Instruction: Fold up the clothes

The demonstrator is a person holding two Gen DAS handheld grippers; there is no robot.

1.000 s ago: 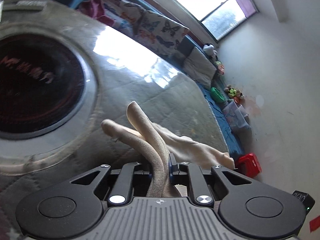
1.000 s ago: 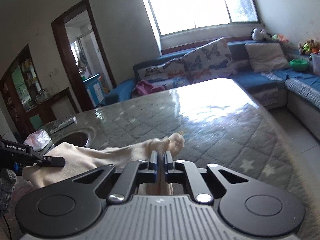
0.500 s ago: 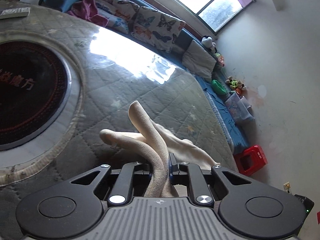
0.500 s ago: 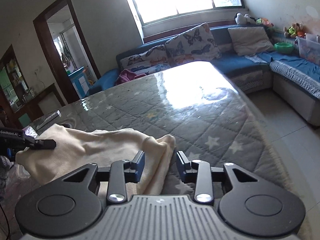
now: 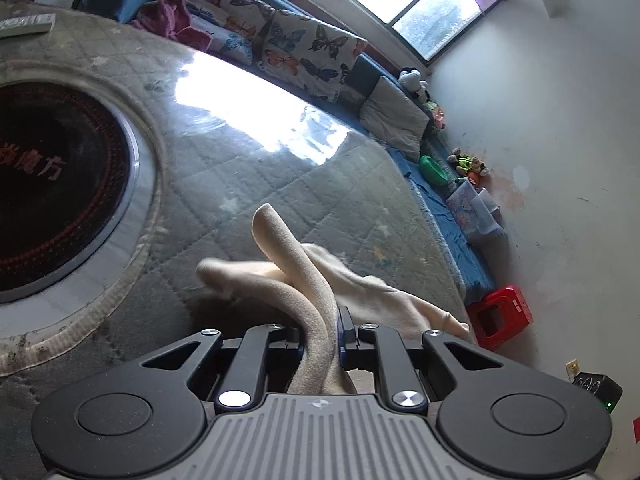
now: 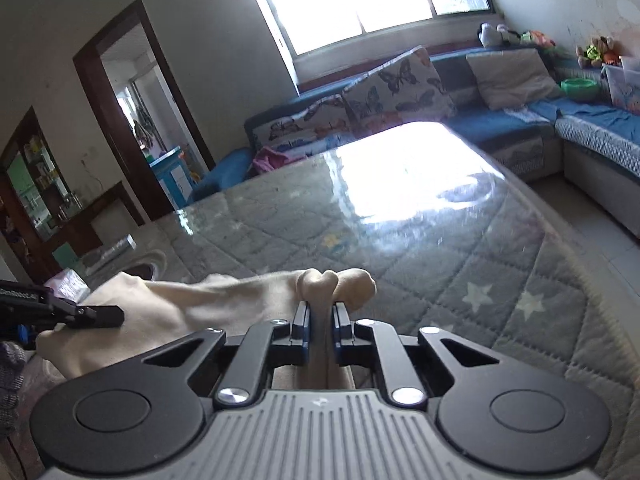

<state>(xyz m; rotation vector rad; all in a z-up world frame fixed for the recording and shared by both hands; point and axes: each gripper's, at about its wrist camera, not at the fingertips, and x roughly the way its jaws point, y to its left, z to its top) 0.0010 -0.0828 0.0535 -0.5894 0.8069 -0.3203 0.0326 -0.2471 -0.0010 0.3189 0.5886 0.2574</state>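
A cream garment (image 5: 304, 276) lies bunched on the grey quilted table cover (image 5: 280, 184). My left gripper (image 5: 320, 320) is shut on a rolled edge of it, and the fabric rises as a loop in front of the fingers. In the right wrist view, my right gripper (image 6: 319, 314) is shut on another fold of the cream garment (image 6: 192, 304), whose end bulges past the fingertips. The left gripper (image 6: 108, 314) shows at the left edge of that view, holding the garment's far side, which stretches between the two.
A round black induction hob (image 5: 52, 184) is set into the table at left, with a remote (image 5: 24, 26) beyond it. Butterfly cushions (image 6: 396, 84) and a blue sofa (image 6: 592, 136) border the table. A red stool (image 5: 500, 316) stands on the floor past the table edge (image 6: 560, 232).
The right gripper opened half a second ago and has now shut again on a fold of the garment. The left gripper kept its hold and shifted slightly over the table.
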